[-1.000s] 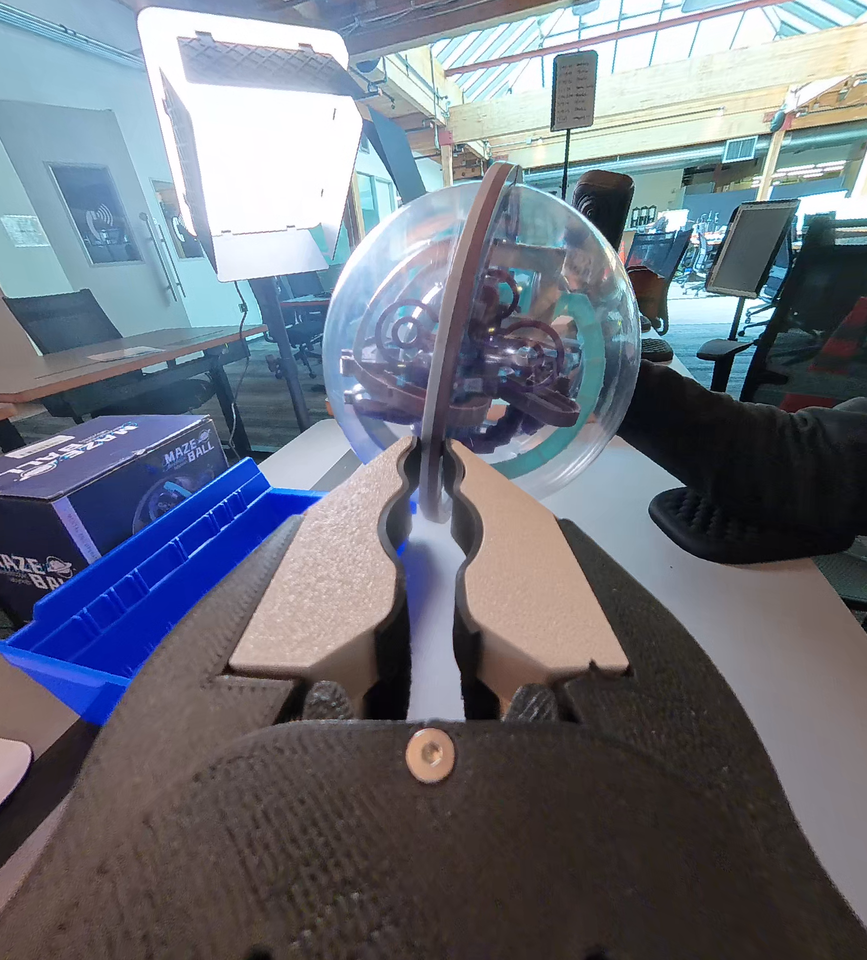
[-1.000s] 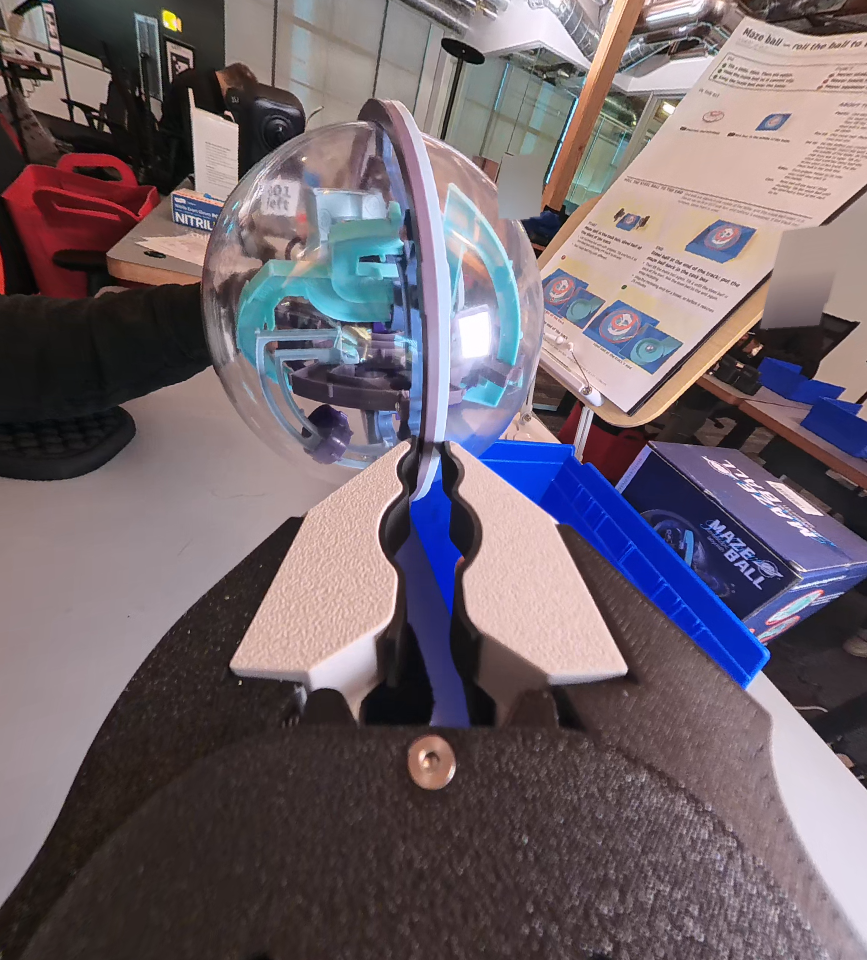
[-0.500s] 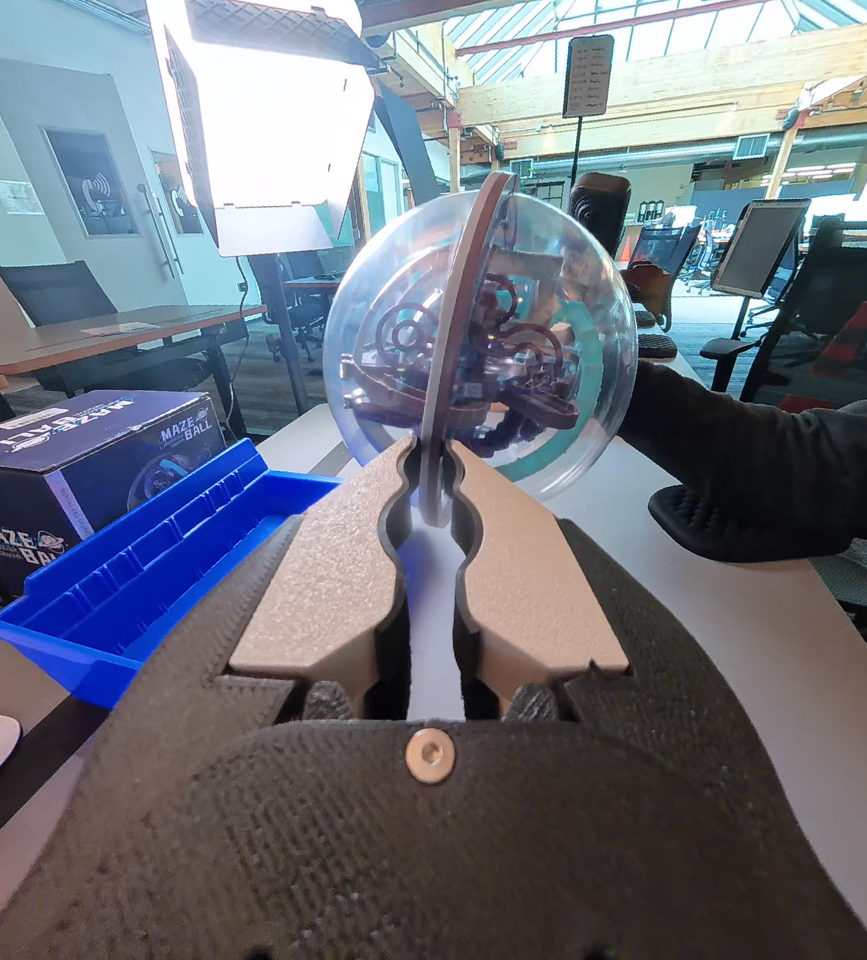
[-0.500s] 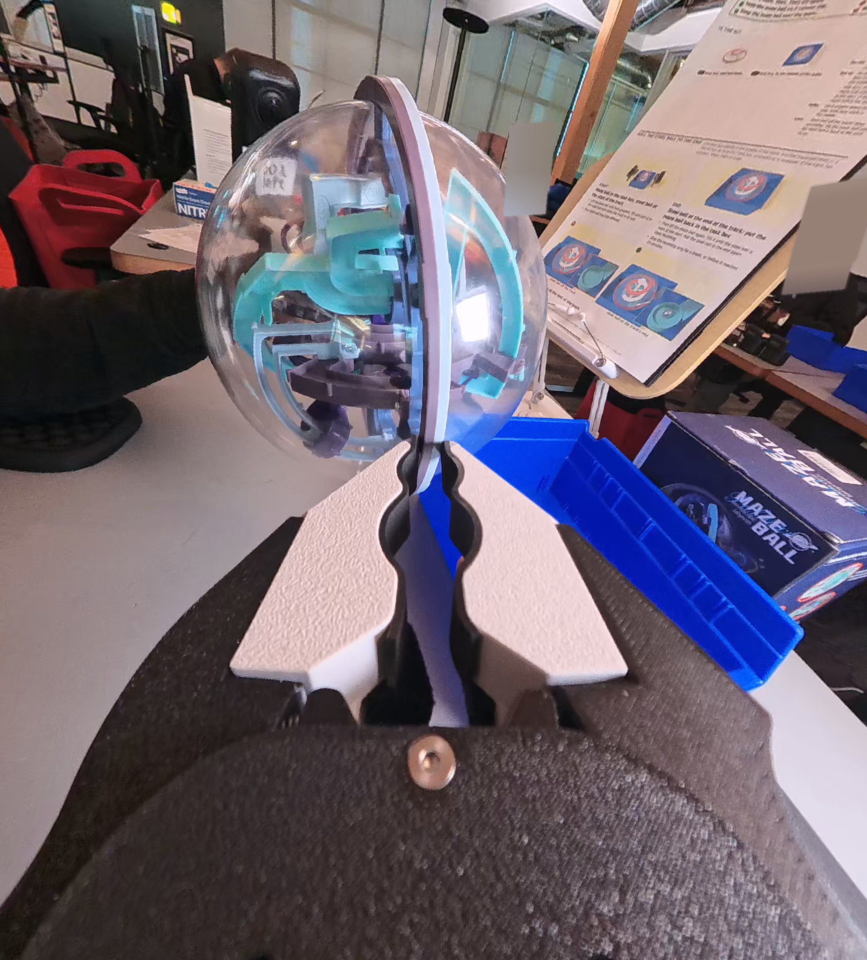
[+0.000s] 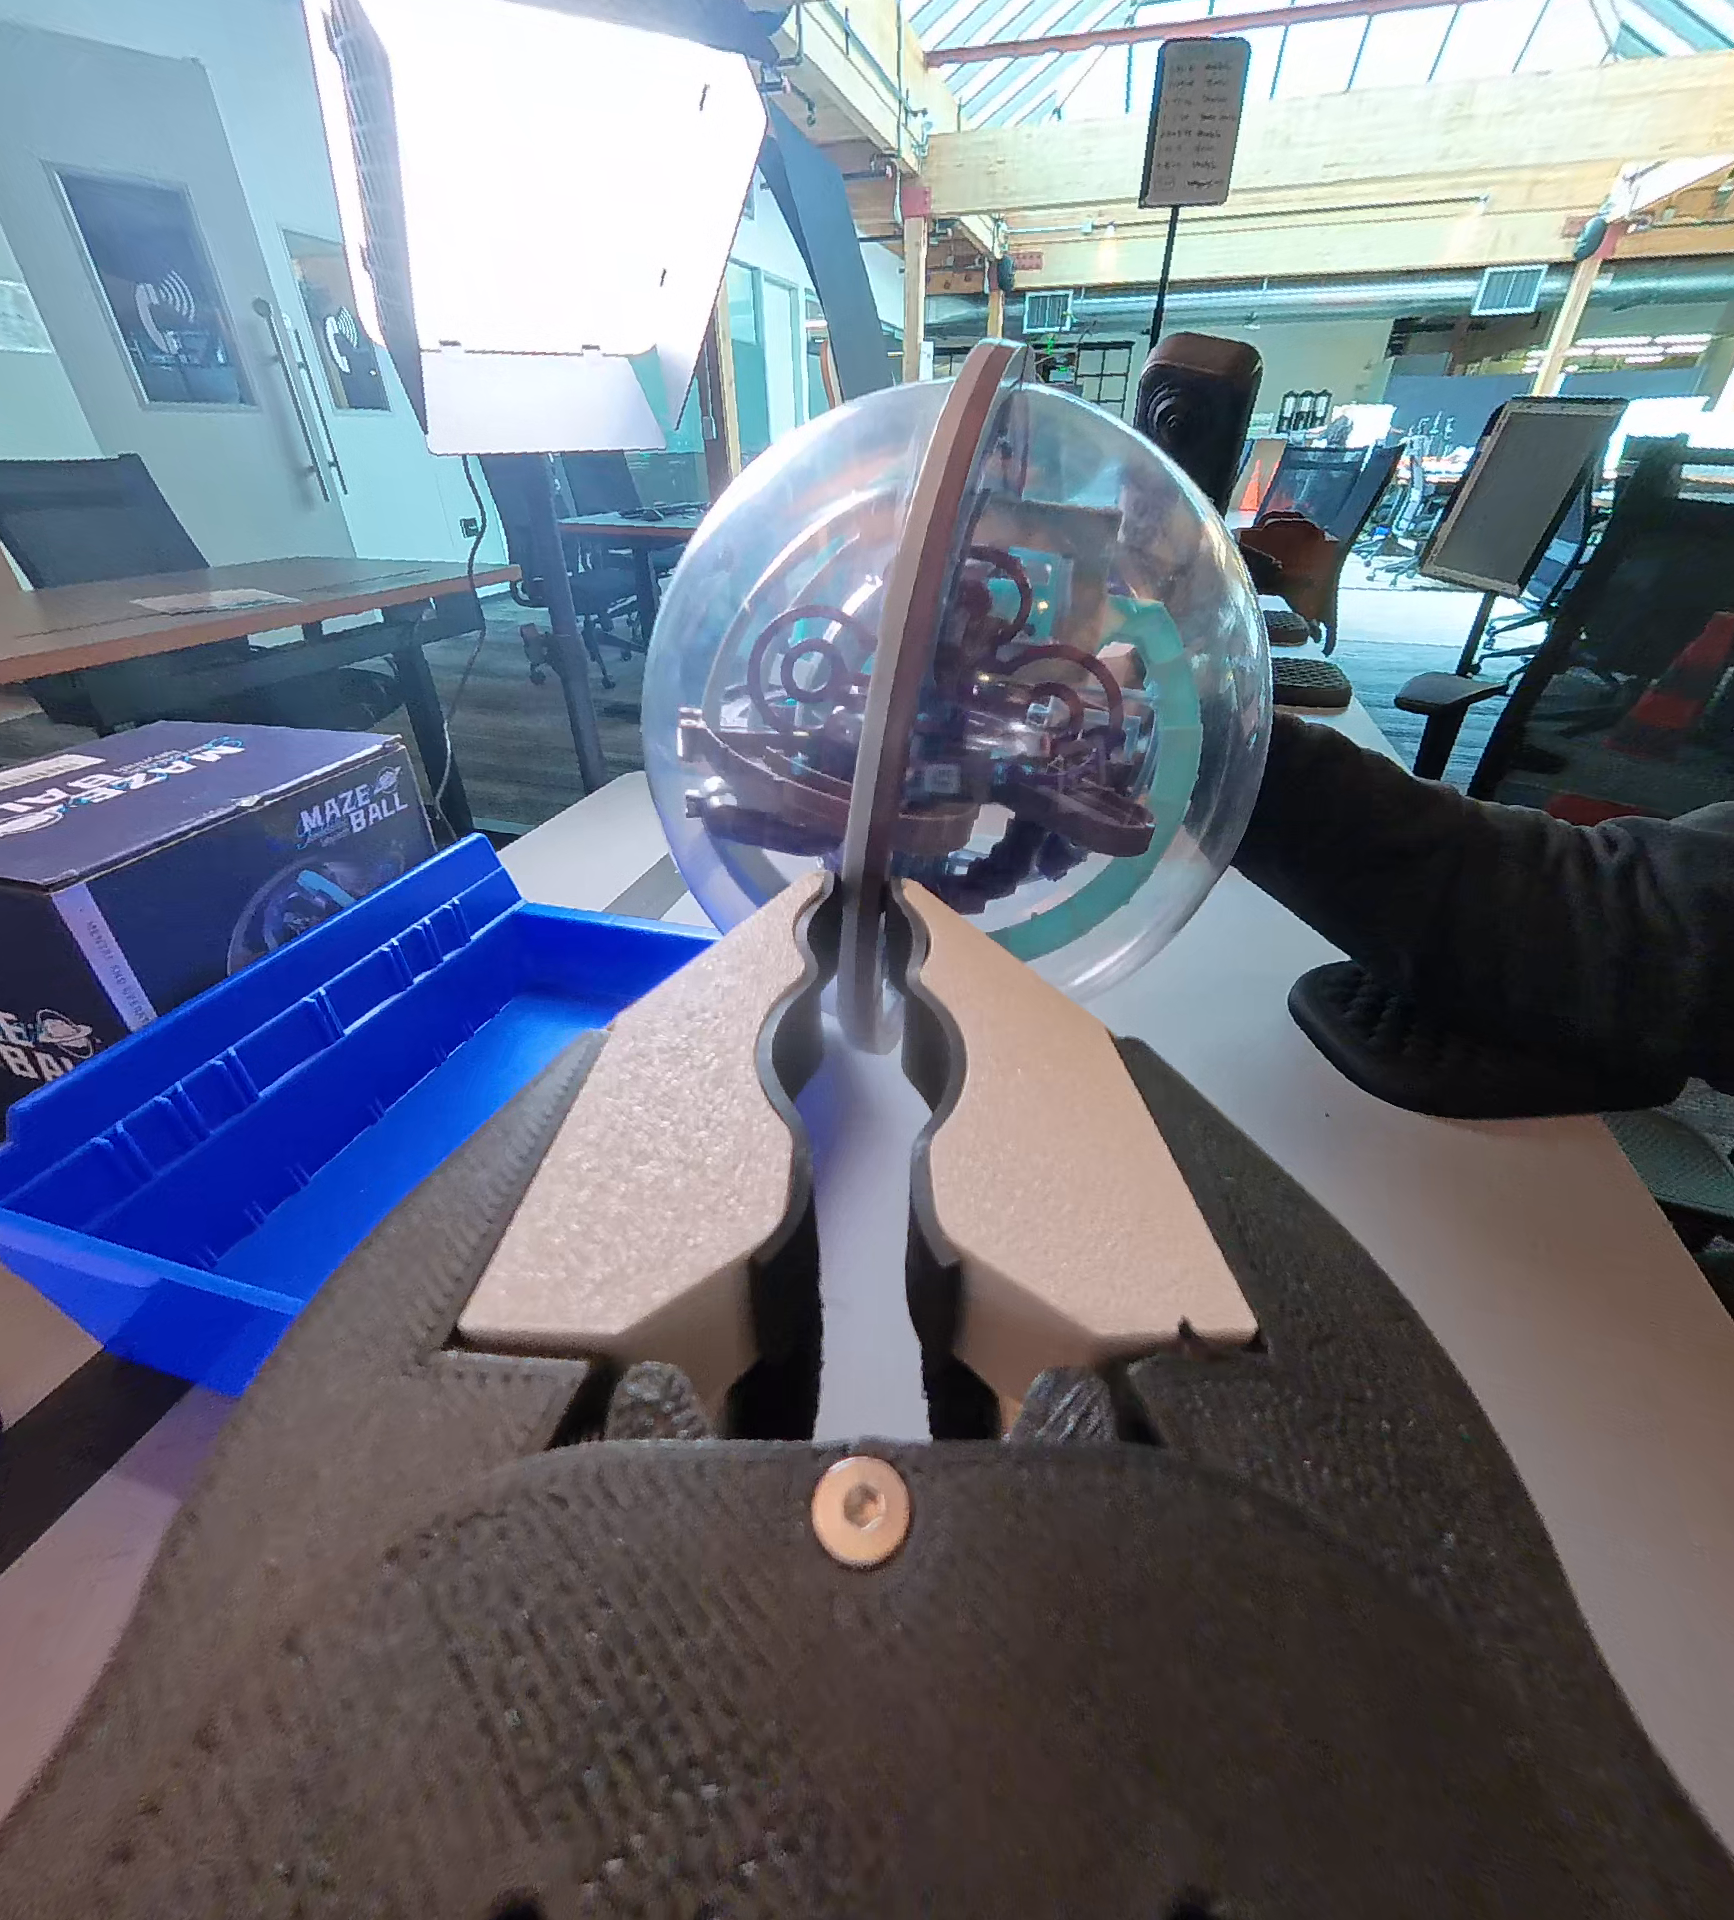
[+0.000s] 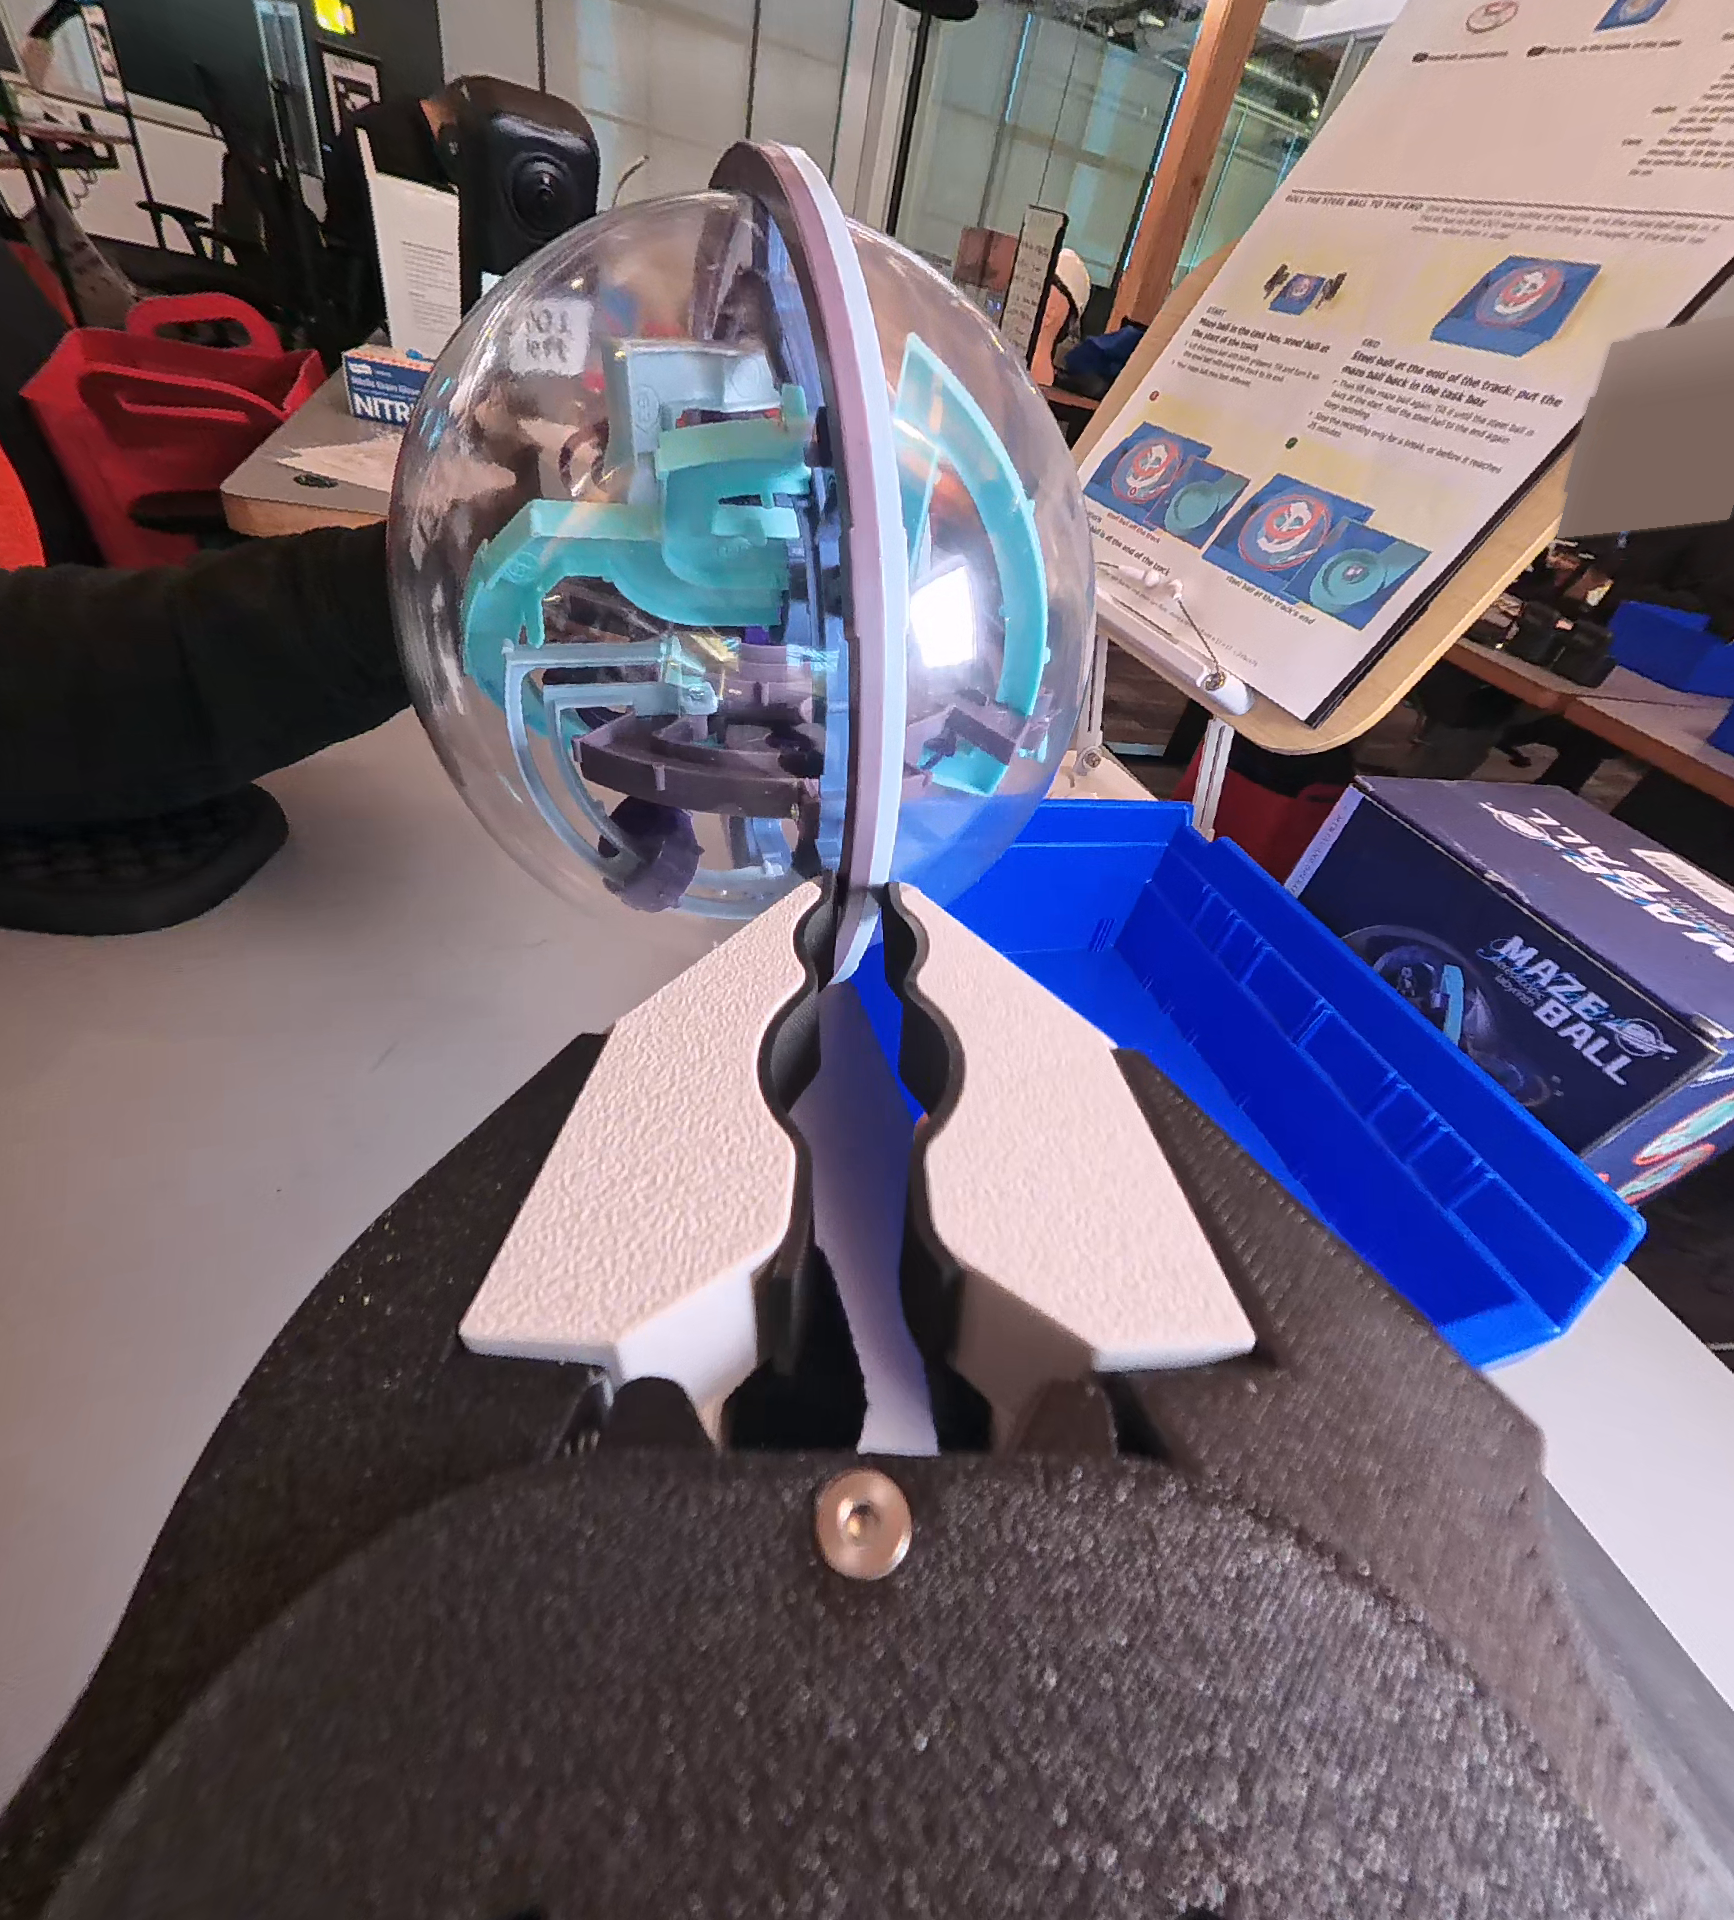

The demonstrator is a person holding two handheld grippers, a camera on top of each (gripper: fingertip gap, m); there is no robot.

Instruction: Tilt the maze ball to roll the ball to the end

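The maze ball (image 5: 956,686) is a clear sphere with brown and teal tracks inside and a flat grey ring around its middle. It is held in the air above the white table (image 5: 1465,1351). My left gripper (image 5: 865,914) is shut on the ring's lower edge. In the right wrist view the maze ball (image 6: 738,561) shows its teal and purple tracks, and my right gripper (image 6: 855,914) is shut on the ring from the opposite side. The ring stands nearly upright, leaning slightly. I cannot make out the small ball inside.
A blue bin (image 5: 271,1091) sits on the table beside the ball, with a dark maze ball box (image 5: 115,883) behind it. Both show in the right wrist view, the bin (image 6: 1310,1060) and the box (image 6: 1590,977). An instruction board (image 6: 1414,364) and a lamp panel (image 5: 530,208) stand nearby. A black sleeve (image 5: 1569,935) reaches in.
Both grippers have kept their hold on the ring. The ball has been raised and swung slightly, so the blue bin and box sit lower and farther to the side in both views.
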